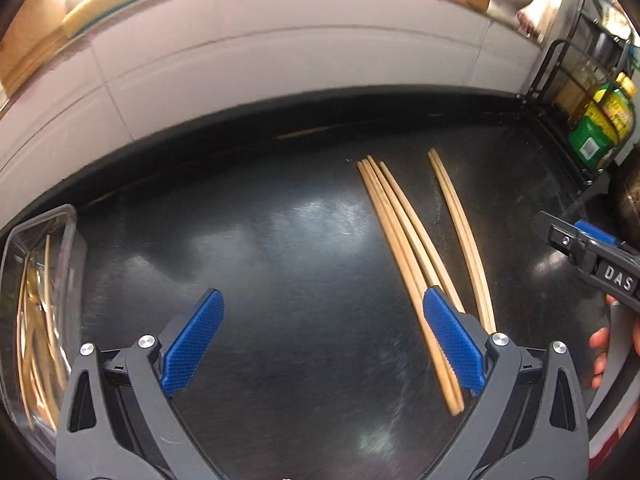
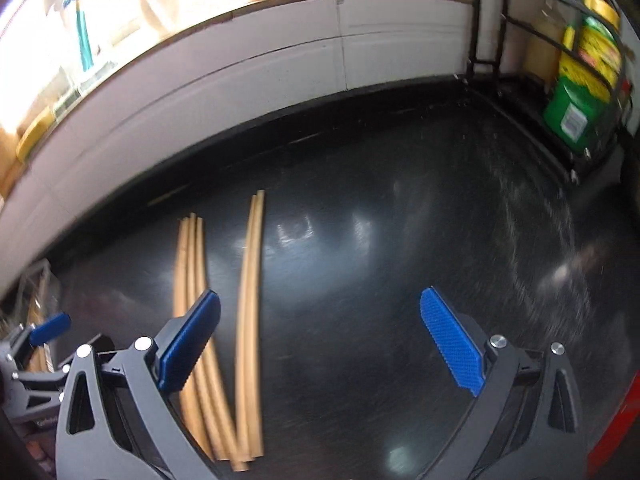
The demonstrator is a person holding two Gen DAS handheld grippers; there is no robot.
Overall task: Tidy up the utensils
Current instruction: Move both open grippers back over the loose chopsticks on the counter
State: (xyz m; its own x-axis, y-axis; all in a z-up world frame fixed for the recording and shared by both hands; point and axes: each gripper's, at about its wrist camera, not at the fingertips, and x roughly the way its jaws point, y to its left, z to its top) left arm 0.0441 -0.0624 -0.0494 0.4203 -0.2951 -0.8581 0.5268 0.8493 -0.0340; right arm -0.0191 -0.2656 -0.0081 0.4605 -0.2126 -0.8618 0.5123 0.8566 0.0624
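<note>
Several wooden chopsticks lie on the black countertop in two bunches: a larger bunch [image 1: 400, 240] and a pair [image 1: 464, 240] to its right. They also show in the right wrist view, the bunch [image 2: 192, 280] and the pair [image 2: 250, 300]. My left gripper [image 1: 324, 304] is open and empty, with its right finger over the larger bunch. My right gripper [image 2: 320, 308] is open and empty, to the right of the pair; it shows at the right edge of the left wrist view [image 1: 576, 248]. A clear container [image 1: 36, 312] at the left holds more chopsticks.
A white tiled wall [image 1: 280, 52] backs the counter. A black wire rack [image 1: 568, 92] with a green and yellow bottle [image 1: 604, 120] stands at the far right corner; the rack [image 2: 520, 40] and bottle [image 2: 580, 92] also show in the right wrist view.
</note>
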